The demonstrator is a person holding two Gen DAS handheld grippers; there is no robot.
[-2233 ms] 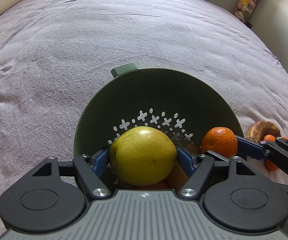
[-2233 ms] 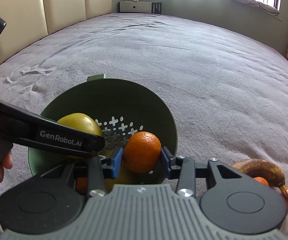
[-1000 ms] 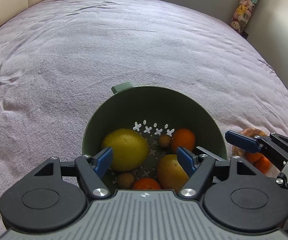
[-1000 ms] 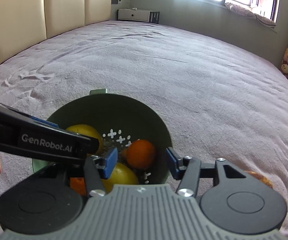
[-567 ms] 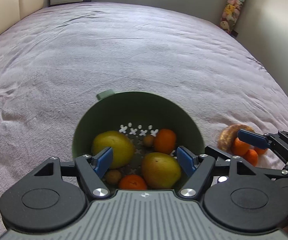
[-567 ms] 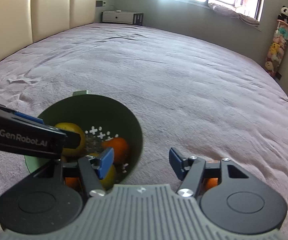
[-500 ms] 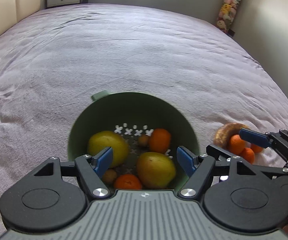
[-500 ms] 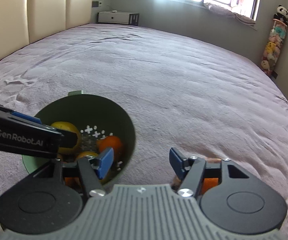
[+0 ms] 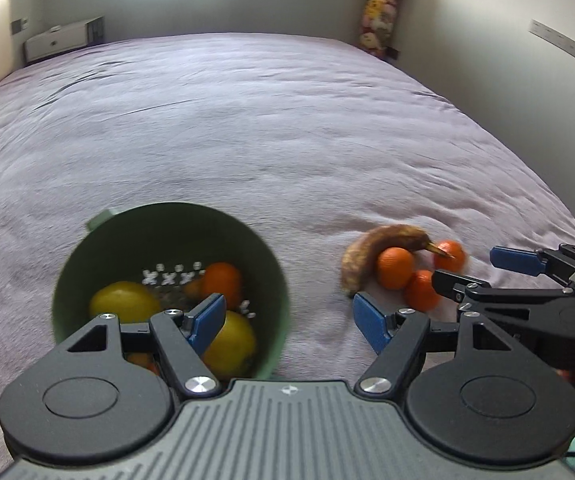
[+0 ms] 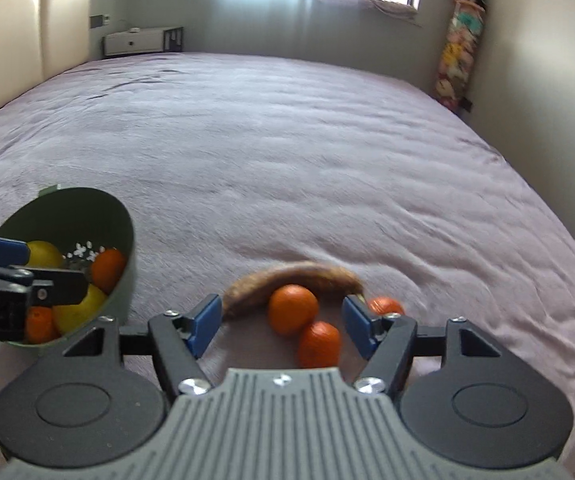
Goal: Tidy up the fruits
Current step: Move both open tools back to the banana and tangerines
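Observation:
A green colander bowl [image 9: 175, 210] on the purple bedspread holds two yellow pears [image 9: 123, 306], an orange [image 9: 221, 280] and smaller fruit. My left gripper [image 9: 287, 320] hangs open and empty, its left pad over the bowl's right rim. To the right lie a brown banana [image 10: 295, 276] and three oranges [image 10: 293, 308]. My right gripper [image 10: 281, 326] hovers above them with its jaws opening; the pads press on nothing. The right gripper [image 9: 483, 270] also shows beside the oranges [image 9: 395, 268] in the left wrist view.
The wide purple bedspread [image 10: 287, 140] stretches far beyond the fruit. A padded headboard [image 10: 19, 40] stands at the left, a white low cabinet [image 10: 143, 42] at the far wall, and a column of plush toys [image 10: 461, 40] in the right corner.
Both grippers let their fruit go into the bowl, then swung right, away from it toward the banana and oranges. The right jaws have widened; the left jaws kept their width.

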